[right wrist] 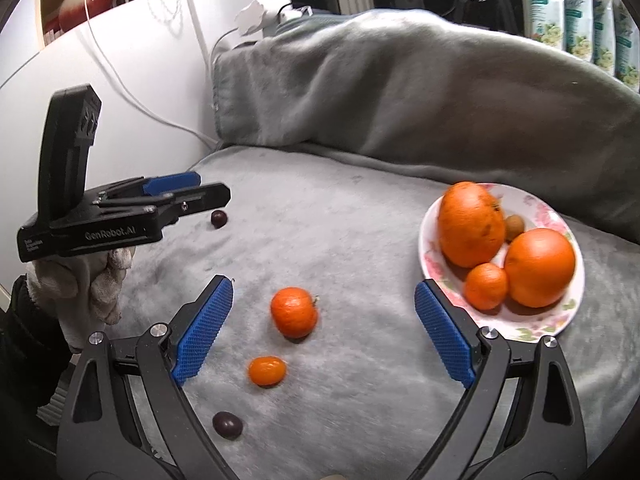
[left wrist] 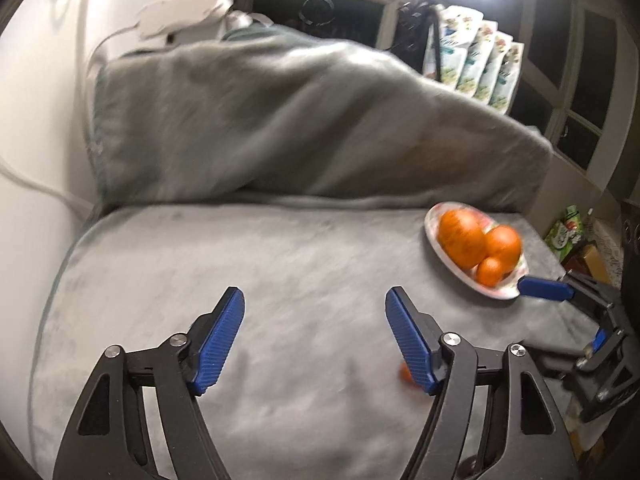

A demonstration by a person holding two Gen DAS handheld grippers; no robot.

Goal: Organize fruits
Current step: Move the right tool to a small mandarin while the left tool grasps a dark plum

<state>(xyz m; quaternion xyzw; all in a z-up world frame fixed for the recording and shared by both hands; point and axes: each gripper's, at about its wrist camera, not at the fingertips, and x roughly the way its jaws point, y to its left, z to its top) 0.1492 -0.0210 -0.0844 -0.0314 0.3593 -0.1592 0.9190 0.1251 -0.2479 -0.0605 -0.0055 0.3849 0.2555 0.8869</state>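
A flowered plate (right wrist: 532, 203) at the right holds a big orange (right wrist: 470, 224), a round orange (right wrist: 540, 268), a small tangerine (right wrist: 486, 286) and a brownish fruit (right wrist: 514, 226). On the grey blanket lie a tangerine (right wrist: 294, 312), a small oval orange fruit (right wrist: 267, 370) and two dark grapes (right wrist: 227, 424) (right wrist: 219, 218). My right gripper (right wrist: 324, 292) is open, with the tangerine just ahead between its fingers, untouched. My left gripper (left wrist: 316, 308) is open over bare blanket; in the right wrist view the left gripper (right wrist: 210, 187) hovers above the far grape. The plate (left wrist: 434, 224) sits at its right.
The grey blanket (right wrist: 360, 220) covers the seat and rises into a heaped backrest (right wrist: 400, 80). A white wall with cables (right wrist: 132, 92) is at the left. Printed packages (right wrist: 580, 8) stand at the back right. A gloved hand (right wrist: 80, 280) holds the left gripper.
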